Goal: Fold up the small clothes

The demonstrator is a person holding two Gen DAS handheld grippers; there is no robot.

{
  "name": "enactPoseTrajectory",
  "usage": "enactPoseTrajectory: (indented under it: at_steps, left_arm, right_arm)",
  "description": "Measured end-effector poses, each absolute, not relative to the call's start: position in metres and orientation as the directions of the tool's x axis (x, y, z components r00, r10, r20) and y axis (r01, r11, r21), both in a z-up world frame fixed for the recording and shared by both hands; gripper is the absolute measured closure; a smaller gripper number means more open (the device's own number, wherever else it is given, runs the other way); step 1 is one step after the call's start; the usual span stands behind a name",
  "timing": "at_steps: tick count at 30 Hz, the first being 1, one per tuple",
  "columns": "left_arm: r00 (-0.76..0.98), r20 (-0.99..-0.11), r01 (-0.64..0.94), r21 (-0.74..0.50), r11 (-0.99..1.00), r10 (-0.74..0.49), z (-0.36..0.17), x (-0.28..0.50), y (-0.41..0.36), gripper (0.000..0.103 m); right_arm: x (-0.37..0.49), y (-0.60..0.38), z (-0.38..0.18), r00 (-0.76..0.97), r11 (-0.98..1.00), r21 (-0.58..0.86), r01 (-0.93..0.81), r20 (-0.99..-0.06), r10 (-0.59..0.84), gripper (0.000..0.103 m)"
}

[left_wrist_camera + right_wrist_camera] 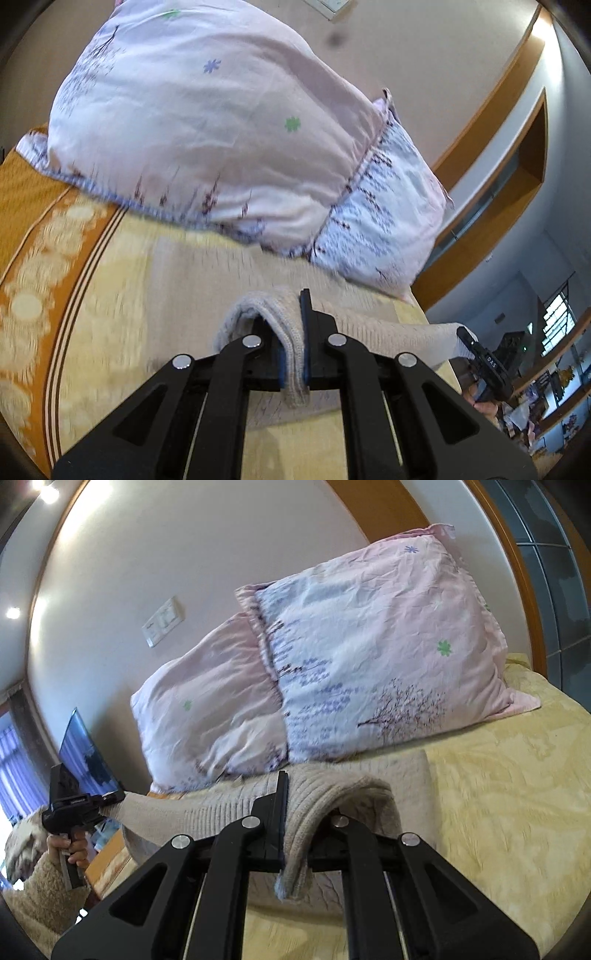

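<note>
A beige knitted garment (pixel 373 332) is held stretched above the yellow bedspread (pixel 122 295). My left gripper (pixel 293 343) is shut on one ribbed corner of it. My right gripper (pixel 295 827) is shut on the other ribbed corner (pixel 325 797). The garment (pixel 207 808) spans between the two grippers. The right gripper also shows in the left wrist view (pixel 480 358), at the far end of the cloth. The left gripper shows in the right wrist view (pixel 107 801), held by a hand in a fleecy sleeve.
Two pink floral pillows (pixel 207 122) lean against the wall at the head of the bed (pixel 517 775). A wooden headboard frame (pixel 491 107) curves behind them. A screen (pixel 88 757) stands at the left of the bed.
</note>
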State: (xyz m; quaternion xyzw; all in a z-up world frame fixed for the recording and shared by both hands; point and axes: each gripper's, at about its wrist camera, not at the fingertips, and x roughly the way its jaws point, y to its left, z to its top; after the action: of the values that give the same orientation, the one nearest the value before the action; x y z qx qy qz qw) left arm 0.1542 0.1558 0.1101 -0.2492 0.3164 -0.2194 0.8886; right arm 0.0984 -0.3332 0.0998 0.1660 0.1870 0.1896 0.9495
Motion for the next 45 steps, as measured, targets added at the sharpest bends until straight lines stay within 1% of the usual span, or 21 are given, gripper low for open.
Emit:
enactPoseTrajectory:
  at_steps: [4,7,13,18,19,20,22,23,24,25,26,27,30,33,36,39,41,45]
  left_arm:
    - [0.709,-0.477,0.193,-0.578,0.793,-0.52,0.107,0.188,0.152,0.097]
    - [0.701,-0.503,0.165,-0.574,0.802,-0.505,0.094,0.212,0.15,0.097]
    - [0.653,-0.57,0.083,-0.601,0.795,-0.499,0.053,0.258,0.147,0.097]
    - [0.605,-0.618,0.007,-0.626,0.78,-0.502,0.024,0.285,0.146,0.096]
    - [0.599,-0.623,-0.006,-0.632,0.775,-0.504,0.02,0.288,0.146,0.096]
    - [0.594,-0.625,-0.02,-0.641,0.767,-0.507,0.016,0.291,0.147,0.095]
    - [0.586,-0.62,-0.039,-0.665,0.746,-0.522,0.011,0.296,0.148,0.092]
    - [0.587,-0.616,-0.042,-0.671,0.741,-0.525,0.011,0.297,0.149,0.086]
    - [0.598,-0.61,-0.048,-0.674,0.737,-0.52,0.014,0.296,0.151,0.073]
    - [0.615,-0.601,-0.05,-0.675,0.736,-0.511,0.018,0.294,0.154,0.065]
    - [0.637,-0.588,-0.048,-0.676,0.735,-0.499,0.023,0.291,0.158,0.057]
    - [0.649,-0.579,-0.045,-0.676,0.735,-0.493,0.027,0.288,0.162,0.055]
    - [0.662,-0.561,-0.023,-0.678,0.734,-0.498,0.039,0.273,0.175,0.055]
    - [0.648,-0.576,0.012,-0.645,0.764,-0.497,0.044,0.254,0.178,0.055]
    - [0.63,-0.608,0.039,-0.597,0.801,-0.483,0.045,0.239,0.176,0.055]
    - [0.61,-0.65,0.076,-0.521,0.85,-0.453,0.042,0.223,0.17,0.055]
    - [0.599,-0.671,0.095,-0.483,0.871,-0.437,0.04,0.215,0.167,0.055]
    - [0.585,-0.697,0.102,-0.443,0.891,-0.414,0.032,0.207,0.161,0.055]
  right_arm:
    - [0.131,-0.333,0.093,0.854,0.87,0.417,-0.264,-0.317,0.411,0.095]
    - [0.156,-0.335,0.081,0.842,0.865,0.448,-0.227,-0.355,0.405,0.095]
    - [0.208,-0.342,0.046,0.788,0.845,0.524,-0.111,-0.472,0.396,0.095]
    - [0.245,-0.341,0.023,0.737,0.844,0.536,-0.006,-0.568,0.366,0.095]
    - [0.249,-0.341,0.021,0.725,0.841,0.541,0.014,-0.585,0.364,0.093]
    - [0.256,-0.341,0.02,0.708,0.832,0.554,0.035,-0.601,0.37,0.091]
    - [0.262,-0.342,0.022,0.7,0.81,0.585,0.04,-0.595,0.394,0.075]
    - [0.262,-0.342,0.025,0.707,0.806,0.591,0.033,-0.584,0.399,0.071]
    - [0.26,-0.342,0.03,0.717,0.806,0.591,0.023,-0.572,0.398,0.063]
    - [0.256,-0.341,0.037,0.736,0.814,0.581,0.006,-0.554,0.39,0.053]
    - [0.249,-0.341,0.046,0.759,0.827,0.562,-0.008,-0.536,0.371,0.05]
    - [0.245,-0.342,0.051,0.771,0.836,0.549,-0.014,-0.526,0.358,0.048]
    - [0.224,-0.345,0.065,0.794,0.861,0.508,-0.039,-0.507,0.336,0.048]
    - [0.201,-0.349,0.069,0.802,0.897,0.439,-0.044,-0.52,0.294,0.049]
    - [0.18,-0.355,0.062,0.79,0.922,0.385,-0.042,-0.552,0.266,0.05]
    - [0.171,-0.357,0.05,0.763,0.941,0.336,-0.039,-0.598,0.245,0.057]
    - [0.166,-0.36,0.041,0.746,0.947,0.321,-0.033,-0.623,0.237,0.058]
    - [0.162,-0.363,0.03,0.725,0.95,0.31,-0.027,-0.648,0.232,0.06]
